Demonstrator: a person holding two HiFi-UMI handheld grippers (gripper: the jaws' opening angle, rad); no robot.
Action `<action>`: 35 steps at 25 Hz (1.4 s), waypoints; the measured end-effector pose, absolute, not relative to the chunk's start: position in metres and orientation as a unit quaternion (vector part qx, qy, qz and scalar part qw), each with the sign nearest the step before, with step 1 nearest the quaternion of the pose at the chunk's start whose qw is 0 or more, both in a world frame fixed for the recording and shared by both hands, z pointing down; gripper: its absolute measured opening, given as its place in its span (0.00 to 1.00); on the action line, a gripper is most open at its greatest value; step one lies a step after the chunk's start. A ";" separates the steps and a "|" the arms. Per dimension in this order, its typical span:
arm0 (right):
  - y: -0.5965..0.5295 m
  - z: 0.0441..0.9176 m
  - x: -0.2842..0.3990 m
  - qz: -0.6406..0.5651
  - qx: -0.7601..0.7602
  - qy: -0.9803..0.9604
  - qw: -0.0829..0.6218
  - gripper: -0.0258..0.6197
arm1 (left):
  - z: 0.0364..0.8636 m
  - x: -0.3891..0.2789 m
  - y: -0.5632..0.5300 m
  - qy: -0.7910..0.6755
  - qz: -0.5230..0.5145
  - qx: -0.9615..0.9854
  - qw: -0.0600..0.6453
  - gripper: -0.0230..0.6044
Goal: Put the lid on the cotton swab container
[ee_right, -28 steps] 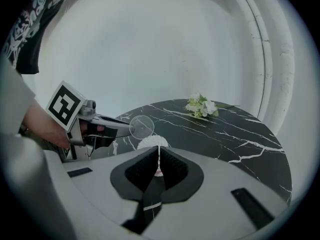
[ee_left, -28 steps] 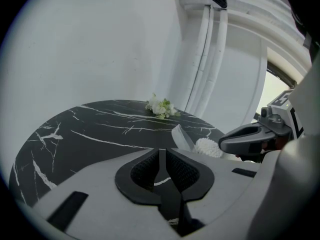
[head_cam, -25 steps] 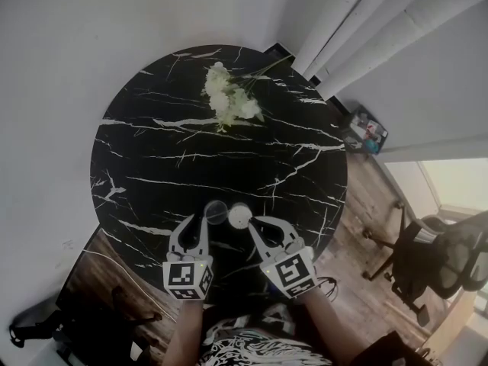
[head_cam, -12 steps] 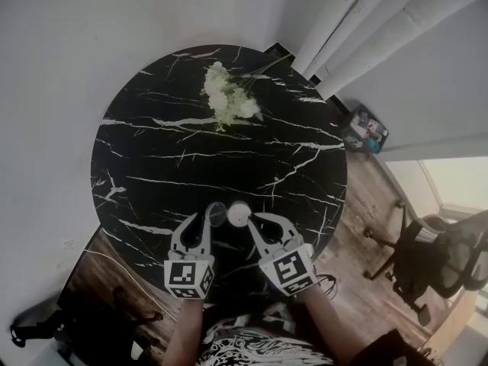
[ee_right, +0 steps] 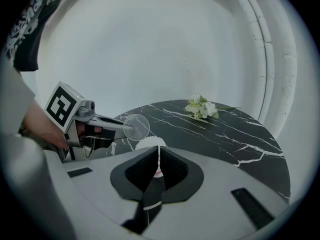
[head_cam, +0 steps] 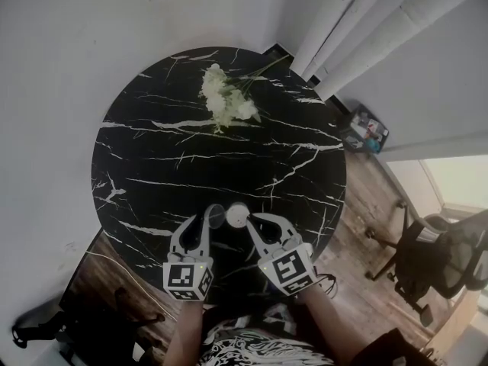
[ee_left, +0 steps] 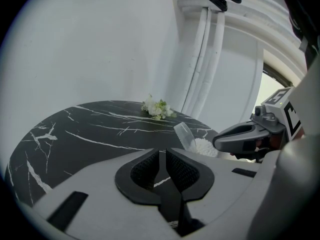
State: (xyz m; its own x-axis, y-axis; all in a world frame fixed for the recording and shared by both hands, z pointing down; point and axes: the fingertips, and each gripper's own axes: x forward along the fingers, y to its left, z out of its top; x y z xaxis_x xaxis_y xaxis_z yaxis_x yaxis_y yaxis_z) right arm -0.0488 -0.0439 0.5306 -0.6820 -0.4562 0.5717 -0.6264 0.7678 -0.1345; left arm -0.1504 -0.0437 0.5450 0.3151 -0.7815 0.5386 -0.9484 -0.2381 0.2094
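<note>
Closing gap: container nudges toward the lid

Right gripper (head_cam: 251, 222) has eased the cotton swab container (head_cam: 238, 216) leftward, fingers clamped on it. Left gripper (head_cam: 204, 218) pinches the clear lid (head_cam: 216, 214), tilted, just beside the swabs, over the black marble desk (head_cam: 152, 166). White flowers (head_cam: 225, 101) lie far back.

From 6 o'clock, the left hand-held gripper (head_cam: 204, 218) points toward 12, pinching the lid (head_cam: 216, 213); the right hand-held gripper (head_cam: 248, 223), at its 3 o'clock, clamps the container (head_cam: 238, 216).

Round black marble table (head_cam: 152, 166), white flowers (head_cam: 225, 101) near far edge
</note>
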 end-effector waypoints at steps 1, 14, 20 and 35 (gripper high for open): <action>-0.044 0.530 -0.049 0.161 0.299 -0.903 0.263 0.07 | 0.544 -0.150 -0.044 -0.562 0.162 0.770 0.255 0.09; -0.047 0.531 -0.049 0.176 0.296 -0.904 0.255 0.07 | 0.538 -0.146 -0.045 -0.557 0.134 0.777 0.259 0.09; -0.047 0.532 -0.049 0.173 0.293 -0.904 0.258 0.07 | 0.534 -0.147 -0.045 -0.557 0.126 0.779 0.258 0.09; -0.048 0.532 -0.048 0.187 0.290 -0.904 0.253 0.07 | 0.525 -0.141 -0.045 -0.554 0.113 0.785 0.253 0.09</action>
